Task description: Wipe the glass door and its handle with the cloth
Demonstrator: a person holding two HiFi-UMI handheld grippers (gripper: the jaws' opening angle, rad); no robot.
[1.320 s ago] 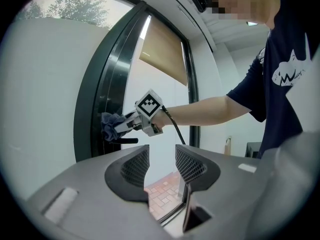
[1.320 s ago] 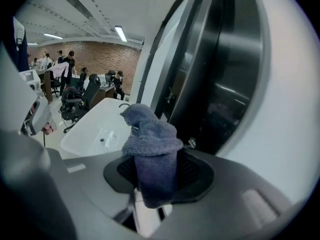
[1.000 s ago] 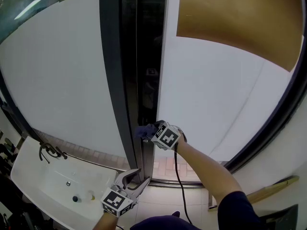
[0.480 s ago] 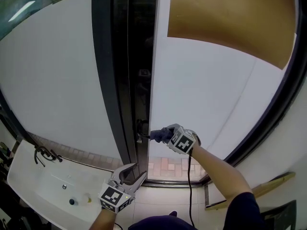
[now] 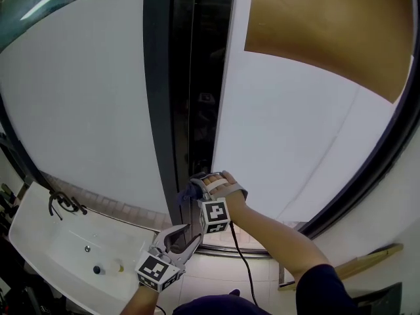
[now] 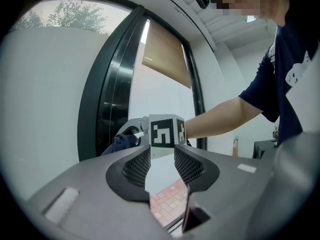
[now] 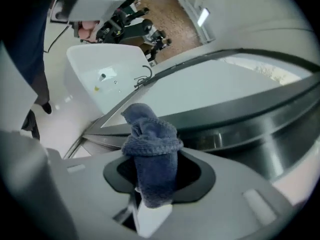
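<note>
The right gripper (image 5: 197, 190) pinches the cloth (image 7: 150, 149) in its jaws at the door (image 5: 289, 149) edge, low down; the left gripper (image 5: 187, 238) hangs, jaws spread, empty. Hard rubbing could drag the cloth free

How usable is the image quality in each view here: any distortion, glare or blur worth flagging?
Head view: strong fisheye bows the dark door frame; the frosted glass is evenly bright, with no hard glare. Left gripper view: black vignette at the corners, backlit scene, the open left gripper sharp. Right gripper view: the blue cloth is crisp in the shut right gripper; bright streaks run along the frame.
</note>
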